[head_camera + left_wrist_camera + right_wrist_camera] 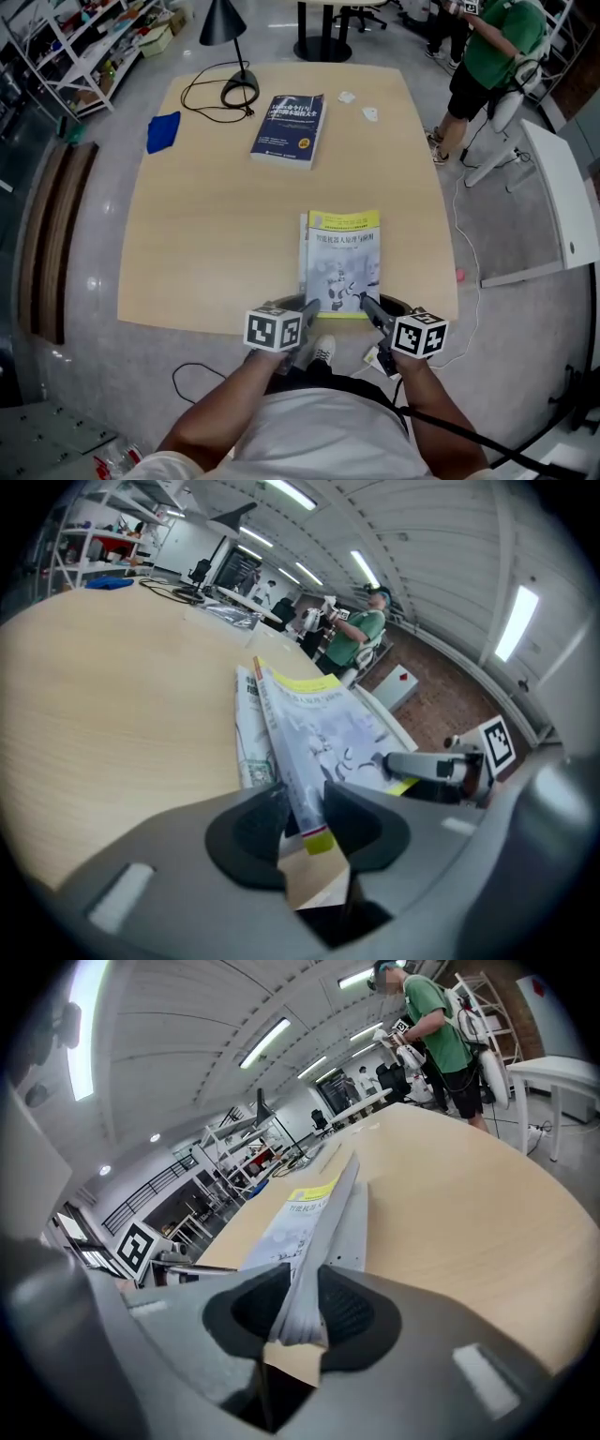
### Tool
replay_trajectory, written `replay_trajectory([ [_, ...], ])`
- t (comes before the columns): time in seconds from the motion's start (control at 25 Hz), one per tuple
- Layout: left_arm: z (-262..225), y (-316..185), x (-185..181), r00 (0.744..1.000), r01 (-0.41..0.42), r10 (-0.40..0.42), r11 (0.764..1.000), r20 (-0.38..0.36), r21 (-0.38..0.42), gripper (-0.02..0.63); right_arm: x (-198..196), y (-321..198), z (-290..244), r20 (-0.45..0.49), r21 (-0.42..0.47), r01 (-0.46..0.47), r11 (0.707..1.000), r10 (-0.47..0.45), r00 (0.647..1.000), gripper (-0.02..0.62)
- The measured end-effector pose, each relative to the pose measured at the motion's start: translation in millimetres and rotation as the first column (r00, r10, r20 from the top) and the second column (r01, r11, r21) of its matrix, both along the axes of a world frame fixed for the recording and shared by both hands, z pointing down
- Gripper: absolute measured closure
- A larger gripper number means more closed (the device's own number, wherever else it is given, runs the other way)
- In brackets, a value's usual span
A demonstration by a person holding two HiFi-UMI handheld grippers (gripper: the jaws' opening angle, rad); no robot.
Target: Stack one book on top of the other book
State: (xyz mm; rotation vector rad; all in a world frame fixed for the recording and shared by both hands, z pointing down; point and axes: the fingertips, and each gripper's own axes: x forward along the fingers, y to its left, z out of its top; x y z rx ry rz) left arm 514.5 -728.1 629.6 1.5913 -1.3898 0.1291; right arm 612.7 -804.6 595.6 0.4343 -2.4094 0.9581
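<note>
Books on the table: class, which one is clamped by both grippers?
The yellow-topped book at the near edge: the left gripper and the right gripper both clamp it. The dark blue book lies untouched, farther off.

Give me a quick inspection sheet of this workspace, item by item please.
Surface: light wooden table, rounded corners.
Job's things: yellow book at near edge; blue book lying farther away, unstacked.
Clutter: blue cloth, desk lamp, two white scraps.
Grippers: left gripper and right gripper both clamp the yellow book's near edge.
Cables: lamp cord on table; black cable on floor.
Surroundings: shelving, person in green.
</note>
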Motion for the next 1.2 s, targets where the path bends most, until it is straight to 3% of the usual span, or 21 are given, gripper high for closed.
replay_trajectory([
  [0.68,7.3,11.8,-6.5,0.999,0.032,-0.032,0.998,-0.001,-0.049,0.449,0.2,4.3,10.4,0.006,-0.054,0.046,0.997,-0.046,0.999,0.494],
  [0.88,-3.4,22.7,-18.8,0.996,0.042,-0.038,0.998,0.085,-0.039,0.407,2.3,1.3,16.5,-0.106,0.043,0.105,0.994,-0.100,0.989,0.441],
  [0.96,-8.6,32.0,-16.9,0.992,-0.005,0.011,0.999,0.123,-0.050,0.387,9.7,-1.2,17.0,-0.190,0.102,0.149,0.984,-0.128,0.973,0.411],
  [1.04,-10.4,42.8,-8.8,0.977,-0.100,0.115,0.991,0.179,-0.091,0.363,20.3,0.2,17.1,-0.294,0.139,0.228,0.964,-0.180,0.939,0.404],
  [1.2,10.1,58.6,12.3,0.889,-0.290,0.352,0.928,0.293,-0.233,0.310,28.6,14.6,25.9,-0.422,0.162,0.397,0.903,-0.300,0.855,0.320],
])
